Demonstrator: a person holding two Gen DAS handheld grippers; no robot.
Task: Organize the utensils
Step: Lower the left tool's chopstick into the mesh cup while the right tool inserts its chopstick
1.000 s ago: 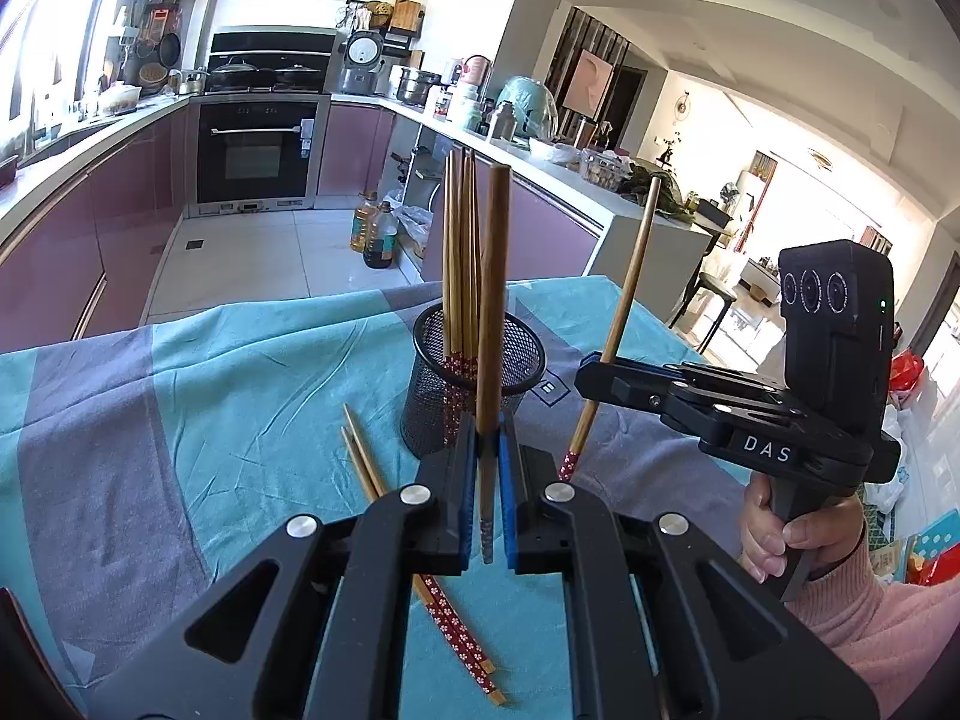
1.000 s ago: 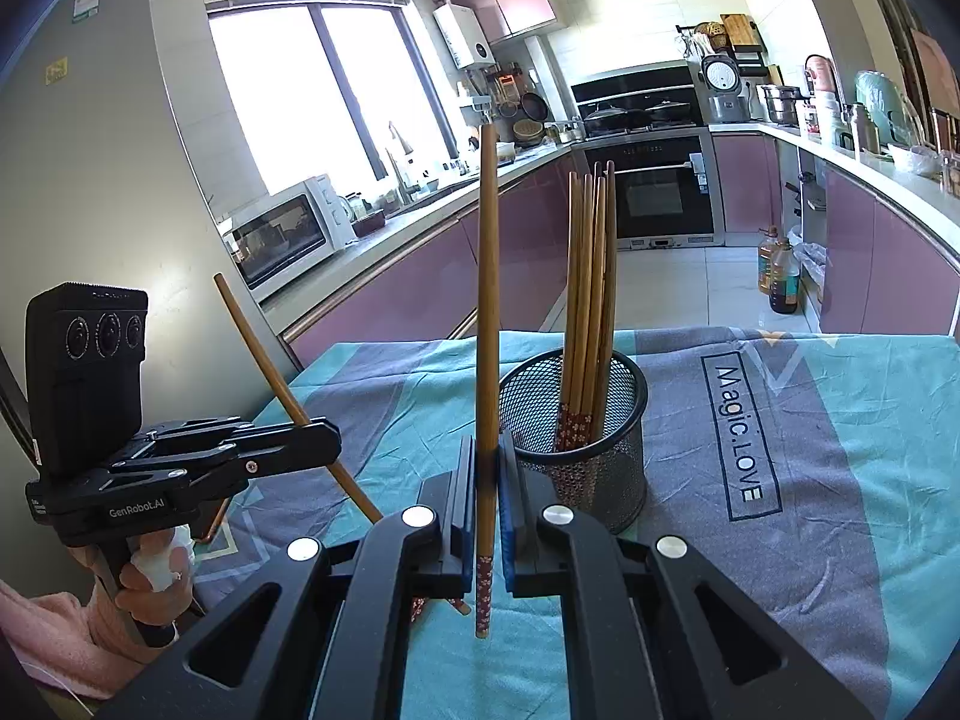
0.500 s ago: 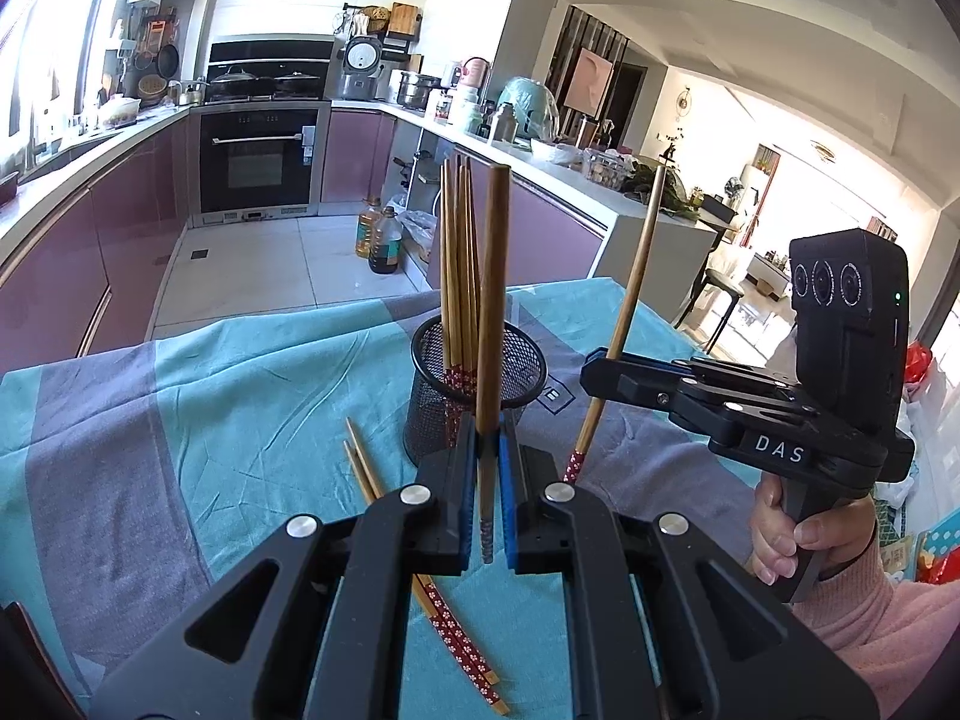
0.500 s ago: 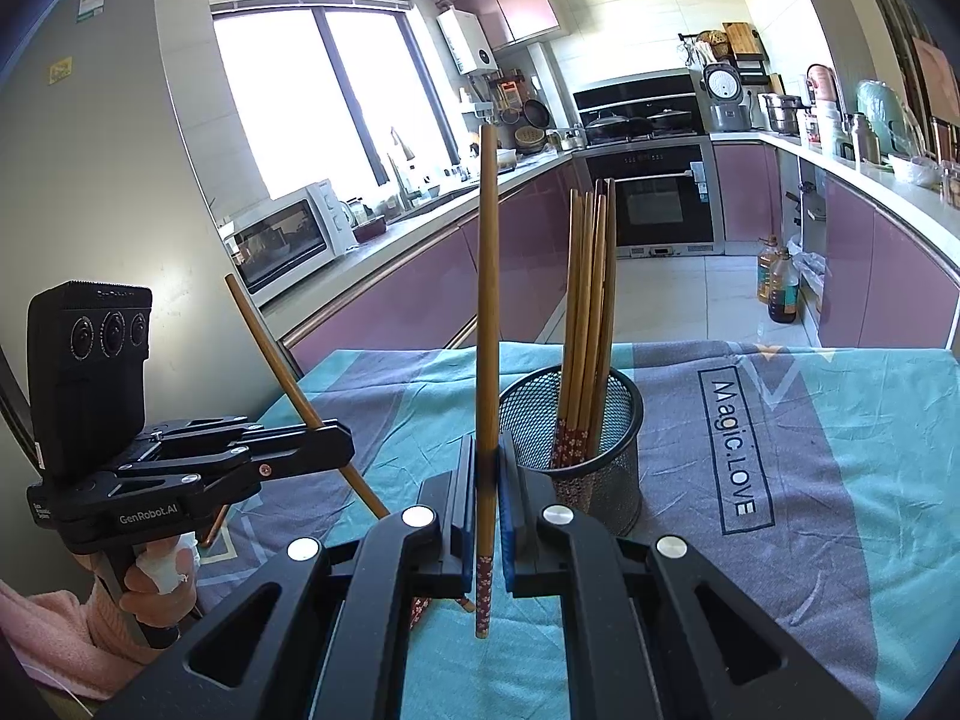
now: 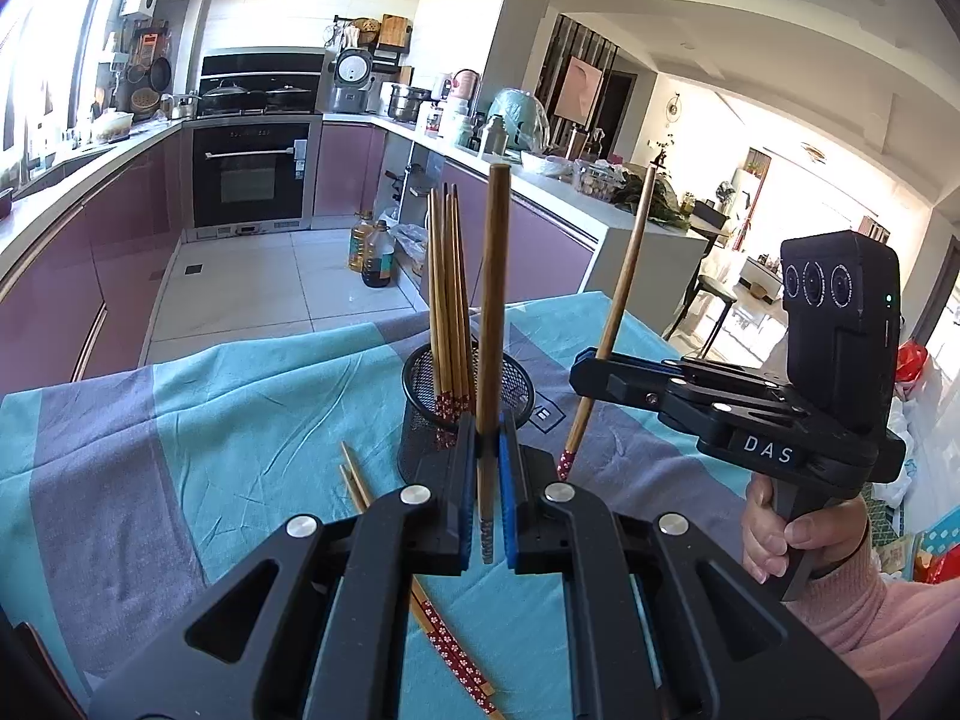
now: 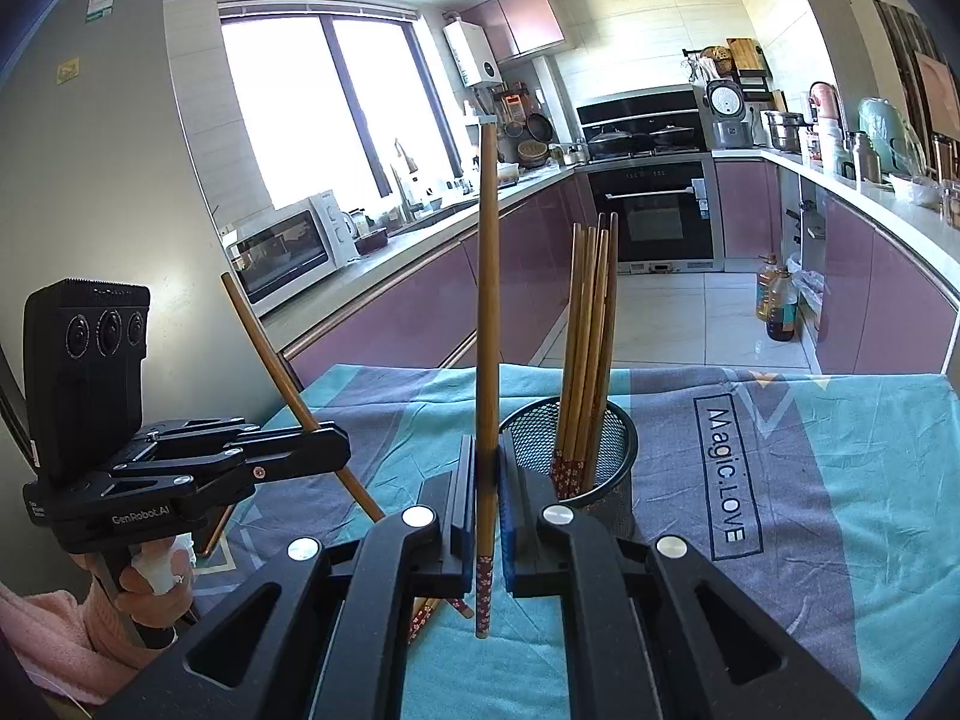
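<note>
My left gripper (image 5: 485, 498) is shut on a wooden chopstick (image 5: 492, 312) held upright, just in front of the black mesh holder (image 5: 420, 420). The holder has several chopsticks (image 5: 447, 300) standing in it. My right gripper (image 6: 485, 504) is shut on another chopstick (image 6: 487, 330), also upright, beside the holder (image 6: 606, 426). Each gripper shows in the other's view: the right one (image 5: 591, 369) with its tilted chopstick (image 5: 621, 300), the left one (image 6: 336, 450) with its tilted chopstick (image 6: 282, 372). Two chopsticks (image 5: 444, 642) lie on the cloth.
The table is covered by a teal and grey cloth (image 5: 180, 420), printed "Magic.LOVE" (image 6: 726, 474). Kitchen counters, an oven (image 5: 249, 174) and oil bottles on the floor (image 5: 372, 252) lie beyond the table's far edge.
Both grippers have risen slightly and held their chopsticks. The holder looks a little lower in both views.
</note>
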